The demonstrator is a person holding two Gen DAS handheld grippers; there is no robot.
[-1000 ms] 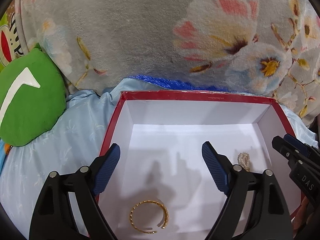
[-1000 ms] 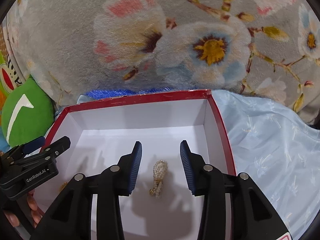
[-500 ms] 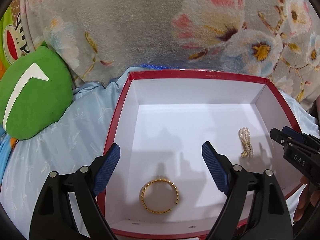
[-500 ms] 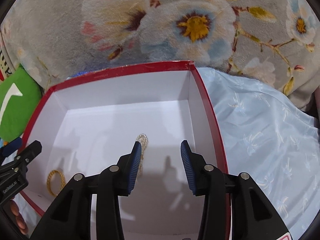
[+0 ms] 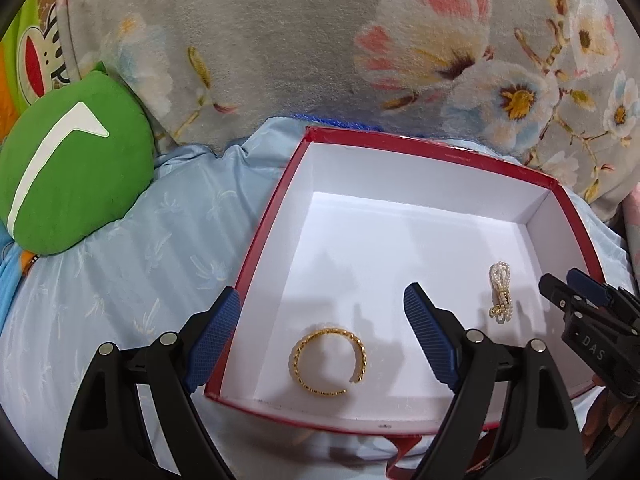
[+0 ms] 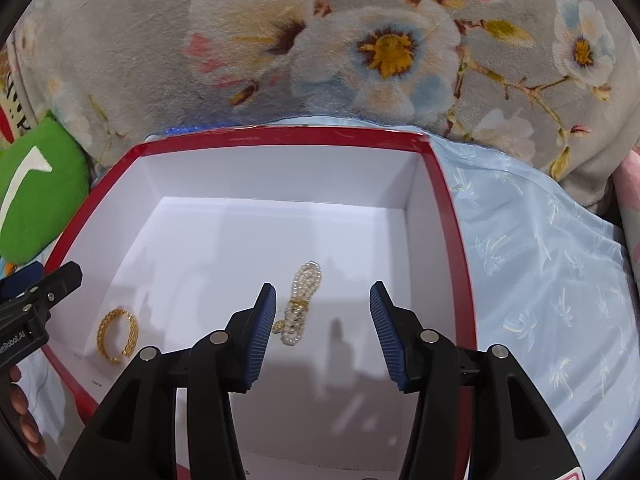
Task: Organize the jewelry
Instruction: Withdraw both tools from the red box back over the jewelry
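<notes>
On white box floor, at 6 o'clock in left wrist view: one gold open bangle (image 5: 329, 362), lying flat, gap toward 4 o'clock. Toward 3 o'clock from it, well apart: one pearl strand (image 5: 501, 297), bundled and bound at middle by gold clasp. Two jewelry pieces counted, both inside one red-rimmed box (image 5: 424, 151) with white walls, no dividers visible.

Above box, left gripper (image 5: 322, 338): blue pads spread wide, nothing between them, left pad over box's left rim, right pad over floor. Right gripper (image 6: 322, 330), seen from right wrist camera: also spread apart, holding nothing, pearl strand (image 6: 301, 303) just beyond left pad, untouched. Two grippers, four blue pads.

Around box: pale blue patterned sheet (image 5: 120, 248), one green cushion (image 5: 68, 184) at 9 o'clock, grey floral blanket (image 5: 320, 40) at 12 o'clock.

Likely step: both pieces placed, grippers empty. No loose jewelry visible outside box, so next move probably clearing grippers away, or fetching lid if one exists out of frame.
</notes>
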